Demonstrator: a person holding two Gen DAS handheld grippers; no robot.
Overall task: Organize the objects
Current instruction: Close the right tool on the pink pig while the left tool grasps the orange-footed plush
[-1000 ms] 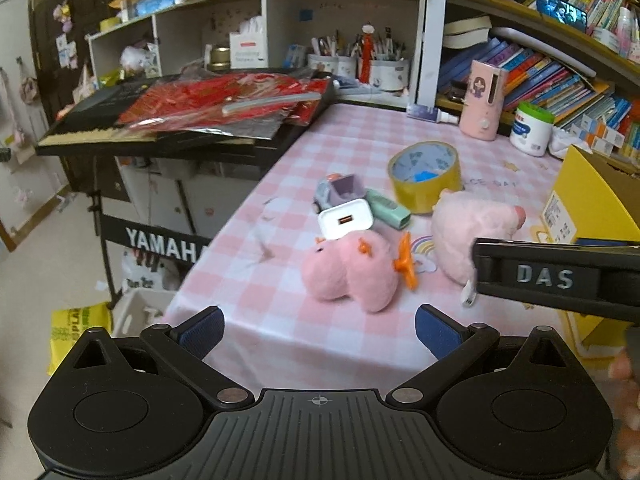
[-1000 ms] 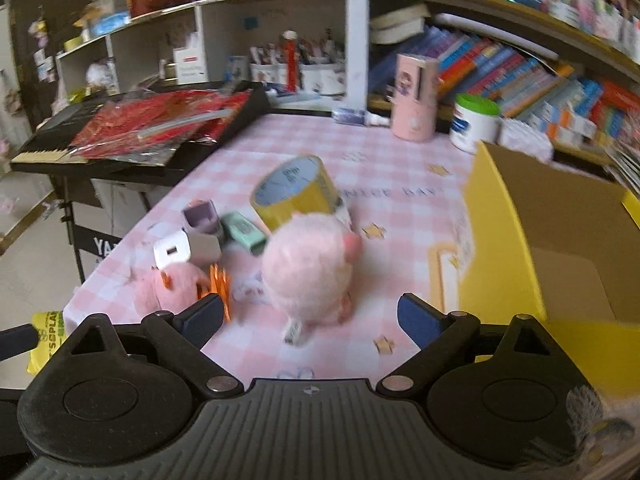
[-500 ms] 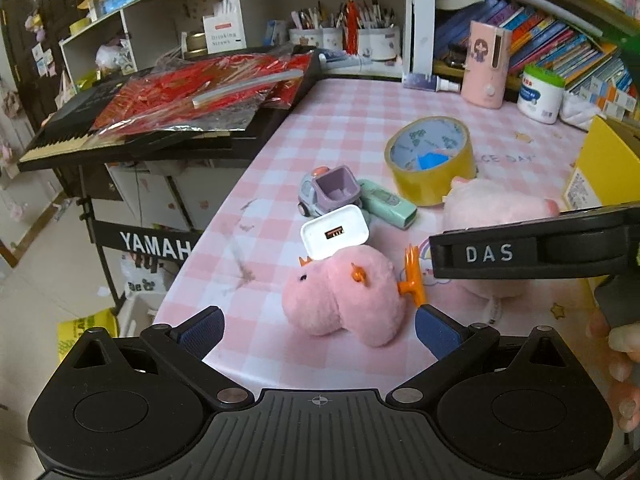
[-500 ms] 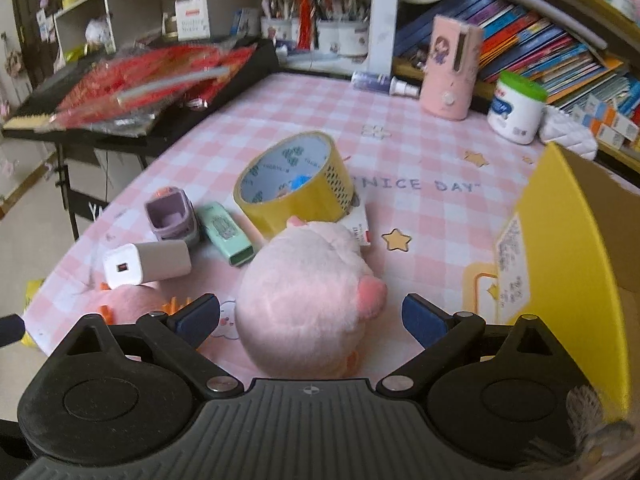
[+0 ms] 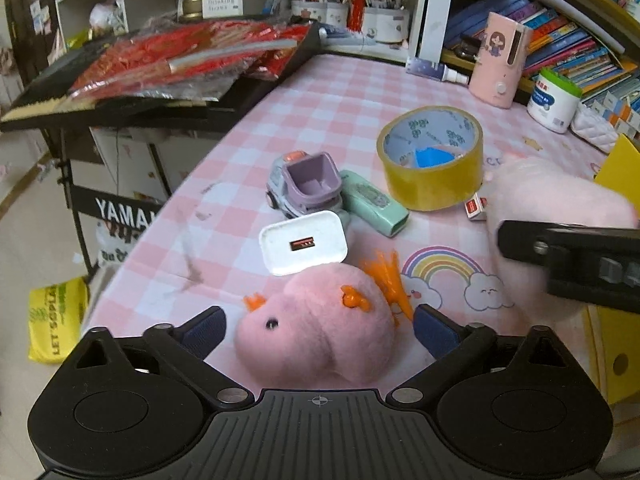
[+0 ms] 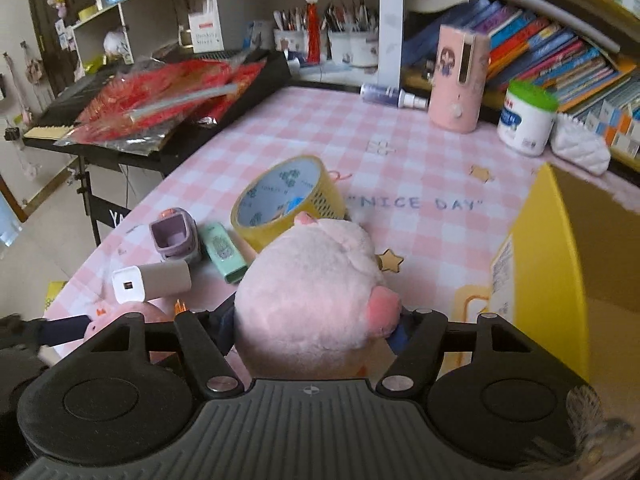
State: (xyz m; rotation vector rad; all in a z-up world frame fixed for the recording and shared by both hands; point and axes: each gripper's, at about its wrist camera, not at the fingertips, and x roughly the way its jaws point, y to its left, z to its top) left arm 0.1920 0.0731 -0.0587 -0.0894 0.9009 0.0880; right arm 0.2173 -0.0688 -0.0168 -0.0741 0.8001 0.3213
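Right gripper has advanced over round pink plush; fingers closing, plush between them, pads look pressed into fur. Left gripper now straddles pink duck plush, fingers wide, starting to close, not touching. Both plush on near surface; yellow box right, likely destination.

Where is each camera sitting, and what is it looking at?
Left wrist: sits on the left gripper, looking down along its fingers at the pink duck plush lying between them; jaws closing, pads not touching; the right gripper's side shows at right.
Right wrist: sits on the right gripper, looking down at the pink pig plush; jaws closing against it; the left gripper's fingertip shows at lower left.
Shared: both plushes, tape roll, white charger, pink checked table.
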